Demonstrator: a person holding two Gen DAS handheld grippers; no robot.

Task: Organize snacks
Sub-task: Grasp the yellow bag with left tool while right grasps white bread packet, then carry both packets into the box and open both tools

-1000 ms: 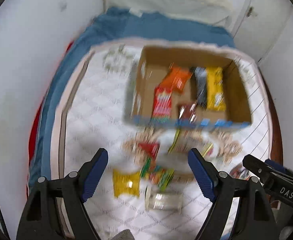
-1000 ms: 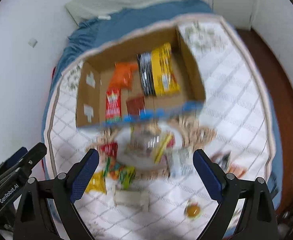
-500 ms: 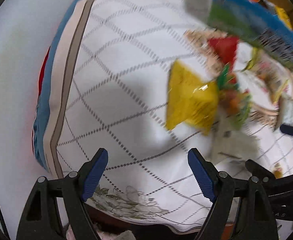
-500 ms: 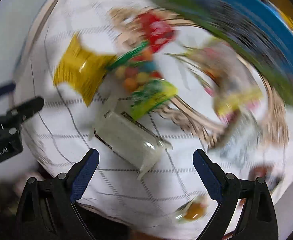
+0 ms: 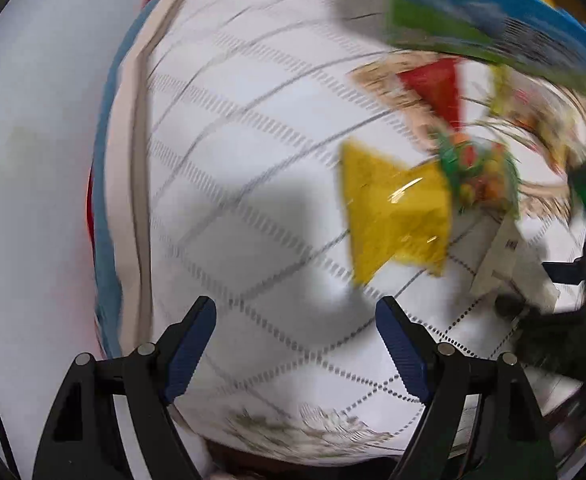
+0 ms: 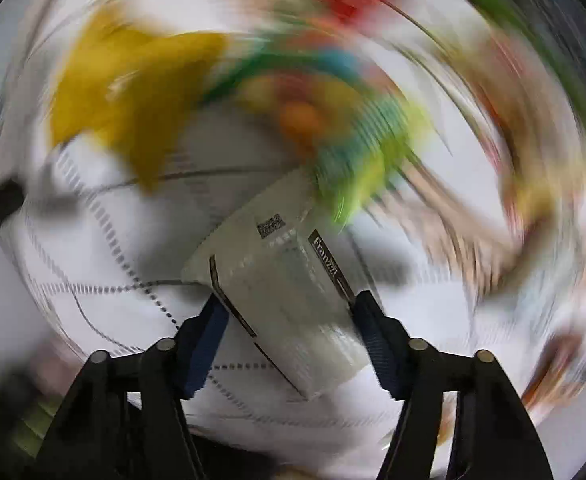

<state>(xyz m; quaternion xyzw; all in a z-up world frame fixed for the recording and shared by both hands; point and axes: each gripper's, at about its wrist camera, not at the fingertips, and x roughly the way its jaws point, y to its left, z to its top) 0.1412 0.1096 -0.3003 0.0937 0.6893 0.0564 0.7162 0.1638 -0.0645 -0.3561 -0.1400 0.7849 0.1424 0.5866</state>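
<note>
- Left wrist view: the left gripper [image 5: 295, 344] hangs over a white quilted cloth [image 5: 253, 184] stitched in a grey diamond grid; its blue-padded fingers [image 5: 191, 346] are spread wide with nothing between them.
- Ahead and to the right of those fingers lies a yellow snack packet [image 5: 393, 220], shiny and creased, flat on the cloth; no print on it can be read.
- Just beyond the yellow packet, touching its far right corner, sits a multicoloured candy bag [image 5: 481, 168] in green, red and orange, and farther back a red packet [image 5: 437, 84]; both are smeared by motion blur.
- At the upper right edge runs the blue and green printed side of a cardboard box [image 5: 493, 20]; there is small dark print on it, too blurred to read.
- At the right edge a pale translucent packet [image 5: 509, 268] shows a small square code label, with the black frame of the right gripper [image 5: 565, 320] over it.
- Right wrist view: the right gripper [image 6: 289, 320] has its blue pads on either side of the pale translucent packet [image 6: 289, 300], which lies tilted between them; the pads sit at the packet's edges, but whether they are pressing it I cannot tell.
- The packet carries a dark strip with lettering that starts "Fran", the rest unclear, and a square code label near its far end.
- Beyond it, the yellow snack packet [image 6: 133, 92] sits to the upper left and the candy bag [image 6: 333, 120] at centre, both heavily blurred.
</note>
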